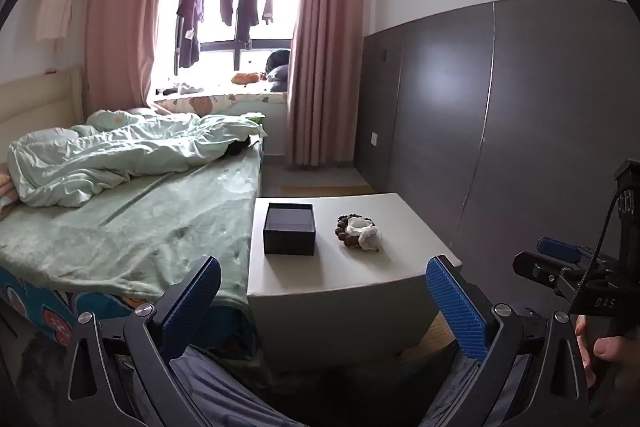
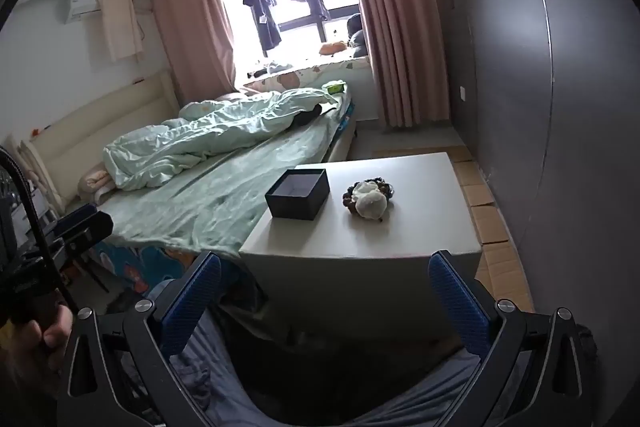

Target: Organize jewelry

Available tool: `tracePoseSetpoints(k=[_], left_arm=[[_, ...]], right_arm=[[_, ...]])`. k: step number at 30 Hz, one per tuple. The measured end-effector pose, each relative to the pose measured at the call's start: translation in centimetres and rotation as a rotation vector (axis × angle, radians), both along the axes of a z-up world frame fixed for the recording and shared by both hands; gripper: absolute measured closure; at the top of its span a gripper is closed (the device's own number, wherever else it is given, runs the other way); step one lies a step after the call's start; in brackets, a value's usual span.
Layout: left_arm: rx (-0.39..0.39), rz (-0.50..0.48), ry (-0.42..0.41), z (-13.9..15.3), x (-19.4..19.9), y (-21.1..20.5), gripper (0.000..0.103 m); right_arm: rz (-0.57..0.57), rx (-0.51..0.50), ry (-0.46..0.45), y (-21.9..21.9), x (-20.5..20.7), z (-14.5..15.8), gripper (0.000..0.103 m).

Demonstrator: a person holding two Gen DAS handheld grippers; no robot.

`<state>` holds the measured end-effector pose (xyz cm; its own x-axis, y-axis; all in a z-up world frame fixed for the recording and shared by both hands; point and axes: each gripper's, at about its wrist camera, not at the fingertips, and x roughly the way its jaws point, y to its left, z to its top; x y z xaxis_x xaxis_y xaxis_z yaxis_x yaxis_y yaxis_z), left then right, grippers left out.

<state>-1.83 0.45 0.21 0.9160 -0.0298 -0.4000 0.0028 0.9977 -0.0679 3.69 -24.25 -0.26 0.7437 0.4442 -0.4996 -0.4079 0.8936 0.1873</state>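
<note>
While both hand-held grippers gape, bead bracelet lies beside box.

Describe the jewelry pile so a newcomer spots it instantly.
Find the white table beside the green-sheeted bed. Two things sit on top: a dark open box nearer the bed, and the jewelry pile toward the grey wall. The pile is a brown beaded ring with something white heaped on it, low and lumpy.

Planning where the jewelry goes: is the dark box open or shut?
Open: the dark box has no lid, and its pale inside floor shows.
</note>
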Motion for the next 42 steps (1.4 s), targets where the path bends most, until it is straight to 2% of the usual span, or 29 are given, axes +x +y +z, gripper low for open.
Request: tracePoseSetpoints(k=[18,42], left_arm=[[-0.024,0.005,-0.009,0.1,-0.4,0.3,0.0],[-0.042,0.004,-0.01,-0.1,-0.8,0.9,0.0]], right_arm=[[0.038,-0.009,-0.011,1.2,0.1,-0.2,0.0],[0.02,0.009,-0.005,1.9,0.1,-0.7,0.0]])
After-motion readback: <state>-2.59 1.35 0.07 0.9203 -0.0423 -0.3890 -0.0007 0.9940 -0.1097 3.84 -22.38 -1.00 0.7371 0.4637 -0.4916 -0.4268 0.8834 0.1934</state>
